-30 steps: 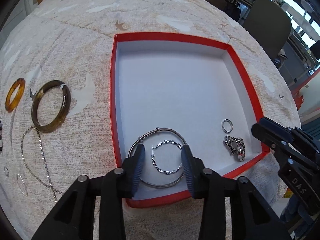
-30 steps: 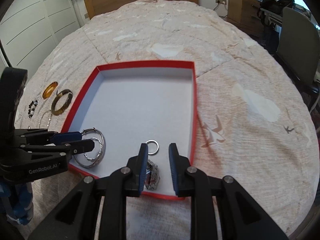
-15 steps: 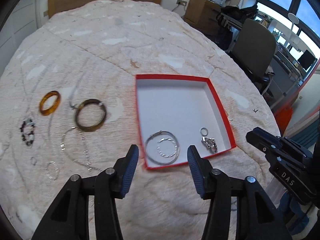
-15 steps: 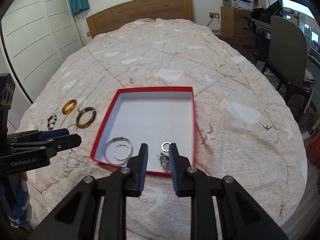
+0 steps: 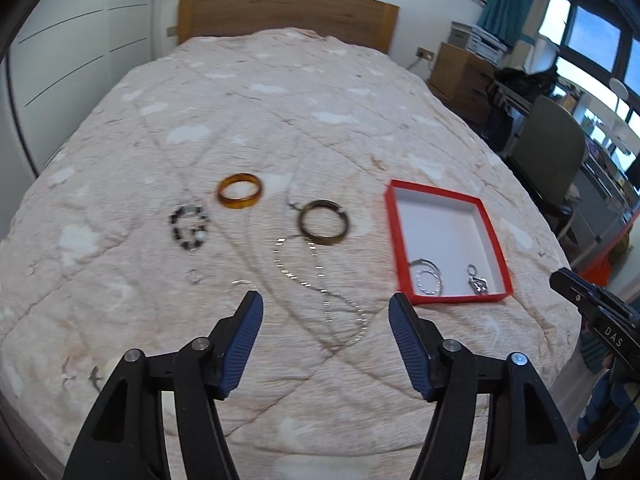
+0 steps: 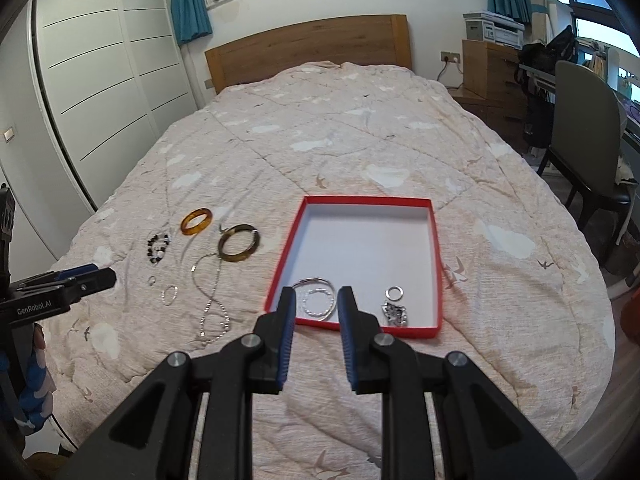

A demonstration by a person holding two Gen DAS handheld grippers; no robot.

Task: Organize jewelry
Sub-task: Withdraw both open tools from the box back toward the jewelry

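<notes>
A red box (image 5: pixel 394 236) (image 6: pixel 366 199) lies on the bed and holds two silver hoops (image 5: pixel 428 280) (image 6: pixel 319 314), a small ring (image 6: pixel 394 292) and a silver cluster (image 6: pixel 394 314). Left of it on the quilt lie a brown bangle (image 5: pixel 323 228), an amber bangle (image 5: pixel 239 196), a beaded bracelet (image 5: pixel 188 230), a chain necklace (image 5: pixel 320 292), a tiny ring (image 5: pixel 195 277) and a thin hoop (image 5: pixel 240 282). My left gripper (image 5: pixel 325 304) hovers high above the chain, its jaws opening and empty. My right gripper (image 6: pixel 317 296) hangs above the box's near edge, jaws narrowly apart and empty.
The quilted bed runs back to a wooden headboard (image 6: pixel 308 46). White wardrobe doors (image 6: pixel 104 92) stand on the left; a grey chair (image 6: pixel 584 120) and a wooden dresser (image 6: pixel 492 68) stand on the right. The bed's near edge drops off just below both grippers.
Both grippers have risen and drawn back from the box. The left one has swung left over the loose jewellery, its jaws spreading wider. The right one's gap looks the same.
</notes>
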